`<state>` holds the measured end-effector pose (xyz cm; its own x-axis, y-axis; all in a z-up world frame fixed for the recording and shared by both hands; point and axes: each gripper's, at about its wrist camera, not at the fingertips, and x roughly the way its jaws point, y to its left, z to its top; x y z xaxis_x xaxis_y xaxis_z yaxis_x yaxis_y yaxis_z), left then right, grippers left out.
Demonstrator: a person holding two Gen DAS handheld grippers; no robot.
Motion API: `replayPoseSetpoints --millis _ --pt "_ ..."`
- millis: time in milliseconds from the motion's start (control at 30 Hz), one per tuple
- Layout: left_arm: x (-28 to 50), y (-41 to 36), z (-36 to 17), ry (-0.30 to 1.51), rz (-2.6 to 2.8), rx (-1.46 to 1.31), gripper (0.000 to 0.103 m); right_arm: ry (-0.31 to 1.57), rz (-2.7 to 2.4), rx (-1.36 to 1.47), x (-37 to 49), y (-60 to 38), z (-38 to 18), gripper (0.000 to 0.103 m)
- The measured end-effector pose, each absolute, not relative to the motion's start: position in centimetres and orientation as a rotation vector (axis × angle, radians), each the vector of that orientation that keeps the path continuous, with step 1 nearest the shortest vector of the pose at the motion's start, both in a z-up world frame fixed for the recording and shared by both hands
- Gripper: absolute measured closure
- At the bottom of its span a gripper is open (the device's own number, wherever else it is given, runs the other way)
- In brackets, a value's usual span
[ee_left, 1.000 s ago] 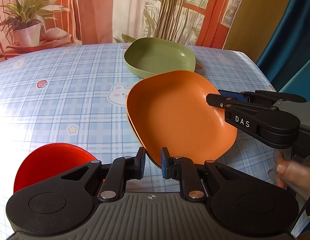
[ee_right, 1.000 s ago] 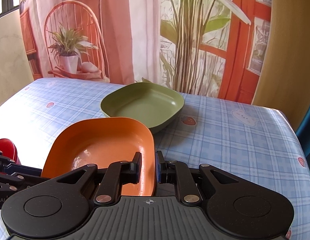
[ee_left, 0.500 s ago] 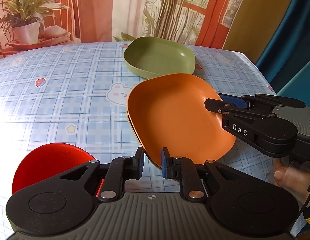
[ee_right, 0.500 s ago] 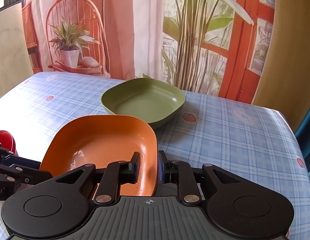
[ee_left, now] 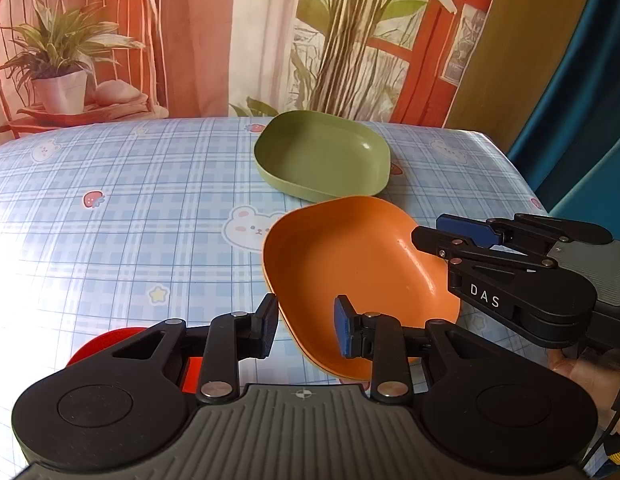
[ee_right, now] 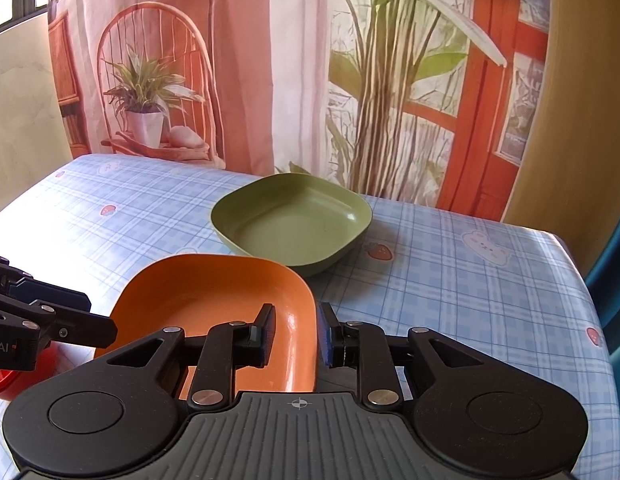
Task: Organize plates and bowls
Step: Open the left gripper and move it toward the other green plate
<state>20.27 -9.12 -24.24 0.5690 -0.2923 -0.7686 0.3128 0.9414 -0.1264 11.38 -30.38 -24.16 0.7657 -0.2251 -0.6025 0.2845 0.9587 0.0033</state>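
An orange plate [ee_left: 358, 276] lies on the blue plaid table, just in front of a green plate [ee_left: 322, 156]. My left gripper [ee_left: 306, 326] is open, its fingers either side of the orange plate's near left rim. My right gripper [ee_right: 296, 336] is open too, straddling the plate's right rim; it also shows from the side in the left wrist view [ee_left: 446, 236]. The orange plate [ee_right: 214, 304] and the green plate [ee_right: 290, 220] show in the right wrist view. A red bowl [ee_left: 110, 344] sits at the near left, partly hidden by my left gripper.
The table [ee_left: 110, 220] has a blue plaid cloth with bear and strawberry prints. Its right edge [ee_right: 586, 292] drops off near a blue chair. A printed curtain backdrop [ee_right: 270, 80] hangs behind the far edge.
Both grippers have opened and let go of the orange plate's rim. The plate now lies lower and flatter, nearer the green plate.
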Motion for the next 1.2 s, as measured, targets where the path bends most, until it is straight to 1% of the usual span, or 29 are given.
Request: replayPoseSetpoints --millis 700,1200 --pt "24.7 -8.6 -20.5 0.781 -0.352 0.060 0.071 0.598 -0.292 0.133 13.4 -32.9 -21.8 0.081" --pt "30.3 -8.5 -20.7 0.747 -0.354 0.094 0.071 0.603 -0.316 0.164 16.9 -35.6 -21.9 0.081"
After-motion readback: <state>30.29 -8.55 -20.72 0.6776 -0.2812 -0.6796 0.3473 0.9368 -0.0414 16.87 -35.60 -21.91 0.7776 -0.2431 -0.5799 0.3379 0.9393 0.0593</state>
